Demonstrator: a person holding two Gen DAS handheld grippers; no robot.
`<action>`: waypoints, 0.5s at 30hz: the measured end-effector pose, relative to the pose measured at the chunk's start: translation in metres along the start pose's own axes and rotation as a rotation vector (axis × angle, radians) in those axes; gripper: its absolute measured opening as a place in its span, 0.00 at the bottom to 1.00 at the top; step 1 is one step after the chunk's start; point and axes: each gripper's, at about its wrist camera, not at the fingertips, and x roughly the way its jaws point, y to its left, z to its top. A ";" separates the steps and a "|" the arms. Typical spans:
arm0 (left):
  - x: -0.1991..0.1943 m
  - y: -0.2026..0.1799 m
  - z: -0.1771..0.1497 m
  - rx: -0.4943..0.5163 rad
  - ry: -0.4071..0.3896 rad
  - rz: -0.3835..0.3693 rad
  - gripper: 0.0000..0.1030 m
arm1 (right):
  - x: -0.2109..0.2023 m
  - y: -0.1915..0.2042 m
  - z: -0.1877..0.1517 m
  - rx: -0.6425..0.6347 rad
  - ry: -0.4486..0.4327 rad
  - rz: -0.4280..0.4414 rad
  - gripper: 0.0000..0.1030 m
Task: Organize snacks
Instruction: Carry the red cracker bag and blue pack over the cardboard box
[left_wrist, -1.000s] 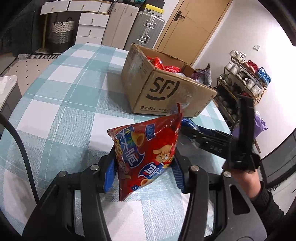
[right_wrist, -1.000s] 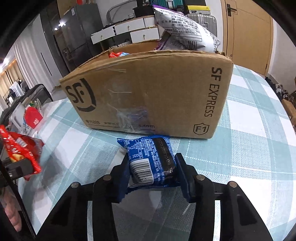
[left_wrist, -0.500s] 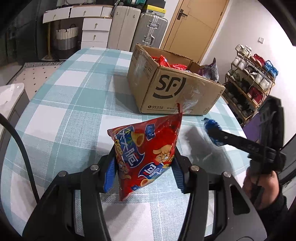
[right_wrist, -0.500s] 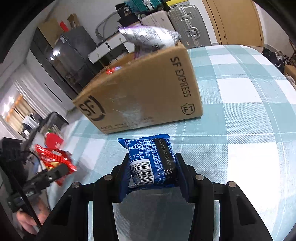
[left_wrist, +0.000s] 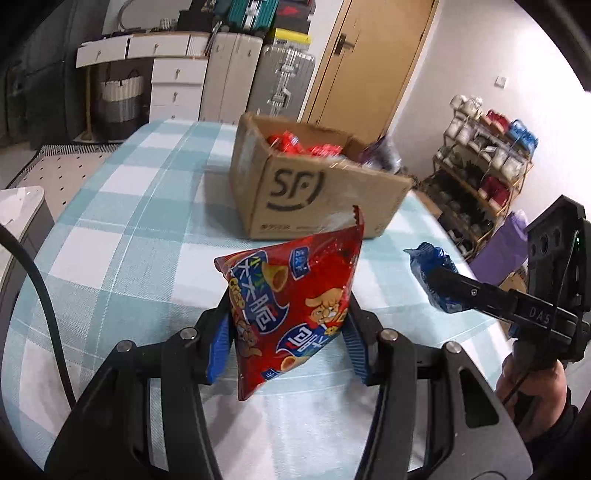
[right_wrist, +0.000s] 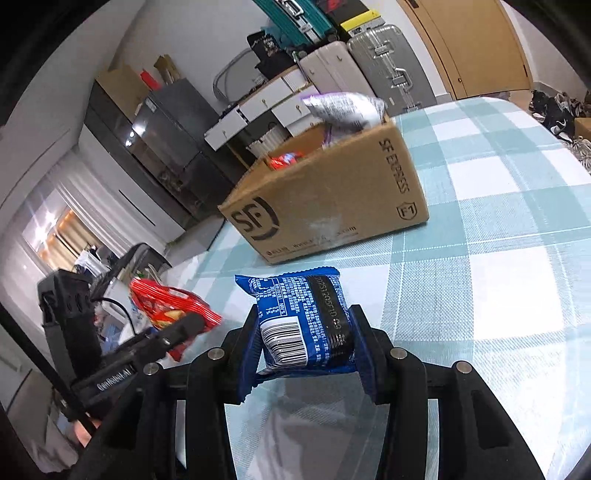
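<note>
My left gripper (left_wrist: 286, 332) is shut on a red snack bag (left_wrist: 291, 302) and holds it above the checked table. My right gripper (right_wrist: 304, 341) is shut on a blue snack packet (right_wrist: 301, 321), also above the table. An open SF cardboard box (left_wrist: 314, 199) with red packets inside stands farther back on the table; it also shows in the right wrist view (right_wrist: 332, 206), with a purple-white bag (right_wrist: 345, 110) sticking out. The right gripper (left_wrist: 439, 284) with its blue packet shows at the right of the left wrist view. The left gripper (right_wrist: 184, 325) with the red bag shows at the left of the right wrist view.
The table has a teal and white checked cloth (left_wrist: 129, 236). Suitcases (left_wrist: 284, 85), drawers and a door stand behind it. A shoe rack (left_wrist: 480, 166) stands at the right, past the table edge. A dark cabinet (right_wrist: 166, 140) stands at the back left.
Both grippers have lifted and pulled back from the box, each still holding its packet. The right gripper has swung to the right of the left one.
</note>
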 end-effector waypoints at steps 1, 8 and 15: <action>-0.006 -0.006 0.002 0.018 -0.009 0.003 0.48 | -0.009 0.006 0.002 -0.006 -0.010 0.007 0.44; -0.037 -0.019 0.040 -0.019 0.027 -0.089 0.48 | -0.064 0.039 0.030 -0.020 -0.091 0.102 0.44; -0.063 -0.031 0.102 0.007 0.008 -0.079 0.48 | -0.098 0.073 0.079 -0.073 -0.132 0.137 0.44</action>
